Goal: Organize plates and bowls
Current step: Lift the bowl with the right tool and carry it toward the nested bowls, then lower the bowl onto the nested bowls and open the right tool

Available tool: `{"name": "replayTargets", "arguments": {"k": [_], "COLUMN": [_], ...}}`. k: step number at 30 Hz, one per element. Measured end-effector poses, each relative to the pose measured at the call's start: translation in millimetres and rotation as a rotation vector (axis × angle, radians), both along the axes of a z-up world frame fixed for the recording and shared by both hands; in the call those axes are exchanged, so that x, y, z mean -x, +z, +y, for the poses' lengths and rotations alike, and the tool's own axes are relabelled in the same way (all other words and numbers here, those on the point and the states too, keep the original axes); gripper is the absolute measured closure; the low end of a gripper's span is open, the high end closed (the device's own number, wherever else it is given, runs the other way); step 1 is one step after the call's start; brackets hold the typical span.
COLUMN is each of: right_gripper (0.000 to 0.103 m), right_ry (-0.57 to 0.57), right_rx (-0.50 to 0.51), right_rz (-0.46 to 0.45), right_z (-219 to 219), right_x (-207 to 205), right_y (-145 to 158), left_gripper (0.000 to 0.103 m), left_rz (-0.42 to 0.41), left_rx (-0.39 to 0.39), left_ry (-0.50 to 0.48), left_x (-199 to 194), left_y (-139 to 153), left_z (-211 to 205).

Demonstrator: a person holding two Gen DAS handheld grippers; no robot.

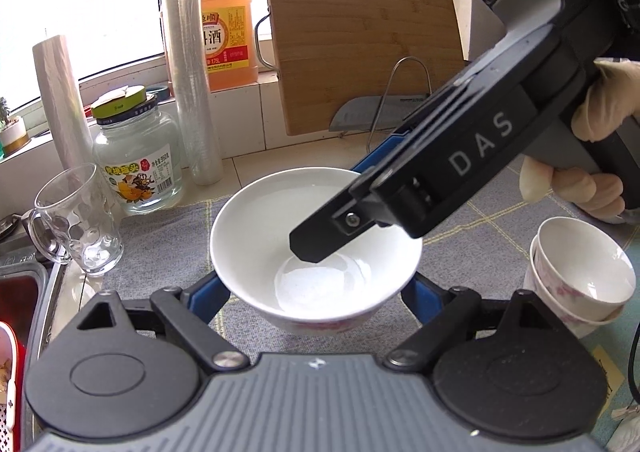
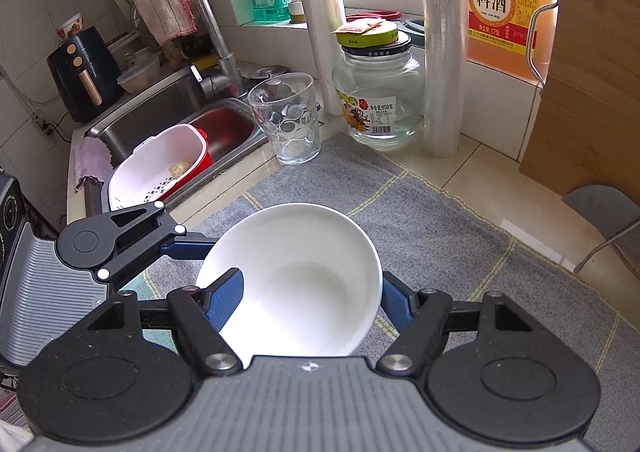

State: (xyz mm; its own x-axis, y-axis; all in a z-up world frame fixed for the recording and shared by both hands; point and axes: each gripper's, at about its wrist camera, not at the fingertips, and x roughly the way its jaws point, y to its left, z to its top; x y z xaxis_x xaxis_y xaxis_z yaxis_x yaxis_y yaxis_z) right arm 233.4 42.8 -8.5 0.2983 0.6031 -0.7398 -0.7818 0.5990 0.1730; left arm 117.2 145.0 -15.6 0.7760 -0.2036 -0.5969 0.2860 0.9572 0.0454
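Currently a white bowl sits between both sets of tongs on the grey-matted bench. Right tongs pinch its rim, one finger inside, likely to lift it. Left tongs straddle the bowl, spread wide, perhaps steadying. Stacked cups wait right of them.

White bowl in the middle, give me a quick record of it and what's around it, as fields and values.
bowl: white bowl, upright on the grey mat
contents: looks empty
left tool: fingers on either side of the bowl
right tool: one finger inside the bowl, one outside, across the rim
stacked bowls: two small bowls, on the mat to the right
glass mug: left of the bowl, empty
behind: glass jar, cutting board
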Motion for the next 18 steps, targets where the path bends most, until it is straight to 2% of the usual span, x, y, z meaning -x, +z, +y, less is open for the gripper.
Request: {"name": "replayTargets", "arguments": {"k": [18], "right_gripper": [0.025], "right_ry": [-0.084], "right_rx": [-0.040], "right_rz": [-0.008], "right_z": [-70], "right_x": [47], "right_y": [6], "left_gripper": [0.012], "left_rz": [-0.002], "left_rx": [-0.019], "left_ry": [-0.099], "left_x": [33], "left_y": [16], "left_z": [-53]}}
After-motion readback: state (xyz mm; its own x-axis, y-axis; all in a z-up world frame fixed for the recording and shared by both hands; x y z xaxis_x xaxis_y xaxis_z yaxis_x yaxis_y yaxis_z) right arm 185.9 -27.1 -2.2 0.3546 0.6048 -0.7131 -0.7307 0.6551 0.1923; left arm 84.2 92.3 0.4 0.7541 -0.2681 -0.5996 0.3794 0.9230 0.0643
